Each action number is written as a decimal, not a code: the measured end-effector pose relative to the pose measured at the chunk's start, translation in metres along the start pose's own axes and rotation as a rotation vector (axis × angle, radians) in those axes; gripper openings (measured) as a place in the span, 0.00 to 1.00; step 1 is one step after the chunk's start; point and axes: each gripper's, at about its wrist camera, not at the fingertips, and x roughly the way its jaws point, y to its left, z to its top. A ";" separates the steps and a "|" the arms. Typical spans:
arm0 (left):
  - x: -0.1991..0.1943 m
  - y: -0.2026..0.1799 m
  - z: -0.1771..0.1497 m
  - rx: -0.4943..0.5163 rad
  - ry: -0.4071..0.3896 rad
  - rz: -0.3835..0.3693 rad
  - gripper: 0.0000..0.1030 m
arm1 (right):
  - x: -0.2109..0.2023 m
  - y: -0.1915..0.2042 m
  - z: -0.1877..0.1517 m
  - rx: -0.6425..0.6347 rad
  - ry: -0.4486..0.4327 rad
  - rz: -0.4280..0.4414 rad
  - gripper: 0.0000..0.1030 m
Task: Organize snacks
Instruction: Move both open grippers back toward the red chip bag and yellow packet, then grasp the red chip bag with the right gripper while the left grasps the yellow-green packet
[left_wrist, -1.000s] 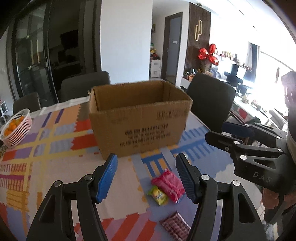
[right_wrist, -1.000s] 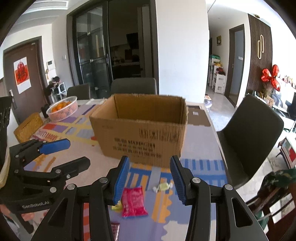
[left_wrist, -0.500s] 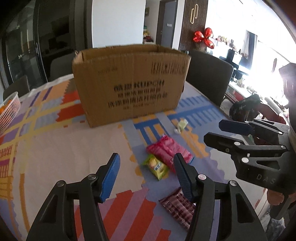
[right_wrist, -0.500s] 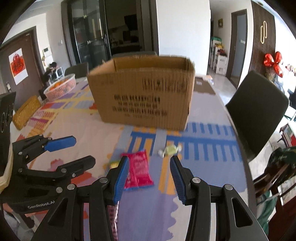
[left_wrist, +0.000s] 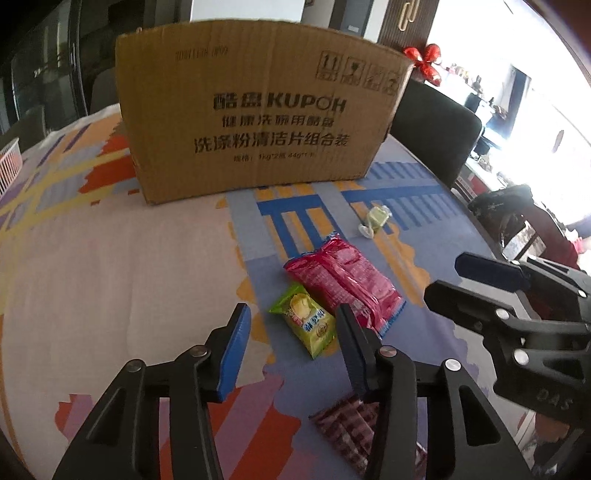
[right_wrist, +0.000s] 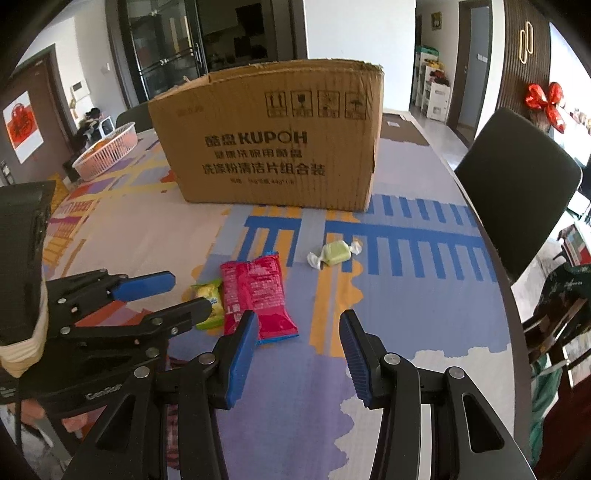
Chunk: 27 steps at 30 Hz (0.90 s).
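Observation:
An open cardboard box (left_wrist: 258, 122) (right_wrist: 273, 147) stands at the back of the table. In front of it lie a pink snack pack (left_wrist: 343, 284) (right_wrist: 255, 295), a small green-yellow pack (left_wrist: 306, 321) (right_wrist: 210, 299), a wrapped green candy (left_wrist: 375, 219) (right_wrist: 334, 253) and a dark red striped pack (left_wrist: 347, 432). My left gripper (left_wrist: 291, 347) is open and empty, low over the green-yellow pack. My right gripper (right_wrist: 299, 350) is open and empty, just right of the pink pack, and shows in the left wrist view (left_wrist: 472, 284).
A patterned cloth covers the table (right_wrist: 406, 295). A basket of oranges (right_wrist: 107, 151) stands at the far left. Dark chairs (right_wrist: 517, 184) stand along the right edge and behind the box.
Both grippers have come down and forward toward the snacks. The box now looms larger and its inside is out of sight. Both stay open.

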 end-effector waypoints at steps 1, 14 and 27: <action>0.002 0.000 0.001 -0.008 0.004 0.001 0.44 | 0.002 0.000 0.000 0.005 0.003 0.004 0.46; 0.013 0.008 0.004 -0.043 0.017 -0.001 0.33 | 0.021 0.008 0.006 -0.004 0.034 0.072 0.46; 0.011 0.030 0.009 -0.075 0.059 -0.041 0.29 | 0.048 0.020 0.017 -0.024 0.083 0.113 0.48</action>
